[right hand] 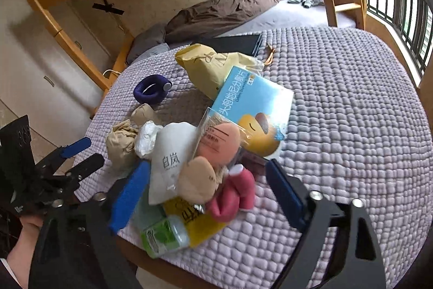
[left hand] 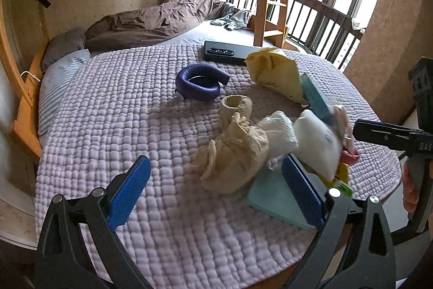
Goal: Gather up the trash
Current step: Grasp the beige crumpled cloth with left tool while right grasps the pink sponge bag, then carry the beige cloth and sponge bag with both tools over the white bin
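Crumpled beige paper [left hand: 232,151] lies just ahead of the wide-open left gripper [left hand: 215,194]; the right gripper [right hand: 205,194], also wide, straddles the wrapper pile [right hand: 194,169].

A bed [left hand: 230,30] under a wooden bunk frame is shown, covered in front by a lilac quilted bedspread [left hand: 121,132] and behind by a plain sheet on which a rumpled brown duvet [left hand: 151,20], a grey pillow [left hand: 63,45] and a grey-blue garment [left hand: 232,18] are laid. On the bedspread, a coiled purple tube [left hand: 197,85], a black flat device [left hand: 230,52] and a yellow paper bag [left hand: 273,72] are seen at the back. Nearer the front edge, a heap is formed by crumpled beige paper [left hand: 232,148], a white tissue wad [left hand: 281,134], a white pouch [right hand: 170,156], a blue printed box [right hand: 254,110], a pink plush toy [right hand: 232,197], a yellow packet [right hand: 200,224] and a green-labelled bottle [right hand: 165,237], all touching.
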`<control>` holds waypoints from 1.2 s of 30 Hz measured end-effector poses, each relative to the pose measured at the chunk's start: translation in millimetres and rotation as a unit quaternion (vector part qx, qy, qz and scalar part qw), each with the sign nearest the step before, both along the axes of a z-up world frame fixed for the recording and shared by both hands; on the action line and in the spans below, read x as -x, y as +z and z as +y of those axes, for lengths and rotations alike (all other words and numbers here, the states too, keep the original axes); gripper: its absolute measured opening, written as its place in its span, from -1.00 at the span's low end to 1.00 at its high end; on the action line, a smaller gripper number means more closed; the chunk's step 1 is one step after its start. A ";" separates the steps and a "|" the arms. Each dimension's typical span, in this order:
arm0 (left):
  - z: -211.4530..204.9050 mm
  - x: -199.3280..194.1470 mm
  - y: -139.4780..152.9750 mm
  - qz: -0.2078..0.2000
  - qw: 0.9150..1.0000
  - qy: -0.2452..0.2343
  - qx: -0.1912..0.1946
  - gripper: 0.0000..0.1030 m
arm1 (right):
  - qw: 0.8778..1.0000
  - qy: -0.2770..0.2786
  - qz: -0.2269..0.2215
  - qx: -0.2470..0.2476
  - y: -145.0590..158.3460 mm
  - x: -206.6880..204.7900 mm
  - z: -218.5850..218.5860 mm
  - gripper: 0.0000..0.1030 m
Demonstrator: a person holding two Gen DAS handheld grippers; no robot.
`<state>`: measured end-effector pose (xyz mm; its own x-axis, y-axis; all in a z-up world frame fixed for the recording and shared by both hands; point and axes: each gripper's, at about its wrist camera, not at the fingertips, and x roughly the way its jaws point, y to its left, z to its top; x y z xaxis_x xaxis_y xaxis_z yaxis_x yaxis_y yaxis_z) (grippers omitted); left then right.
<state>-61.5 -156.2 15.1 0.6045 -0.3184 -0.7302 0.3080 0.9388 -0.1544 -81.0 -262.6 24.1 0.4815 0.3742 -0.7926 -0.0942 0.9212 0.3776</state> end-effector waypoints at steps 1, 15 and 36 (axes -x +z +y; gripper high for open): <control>-0.6 -2.8 -2.3 0.002 1.000 -0.002 0.001 0.87 | 1.000 -0.002 0.005 -0.002 -3.6 -3.5 0.9 0.56; -17.9 -24.4 -24.8 0.031 0.998 -0.053 0.001 0.01 | 0.999 -0.012 0.022 -0.040 -23.6 -33.9 6.8 0.33; -16.0 -14.5 -20.3 0.022 0.999 -0.047 -0.010 -0.16 | 0.999 0.026 -0.015 0.024 -14.6 -19.6 12.9 -0.12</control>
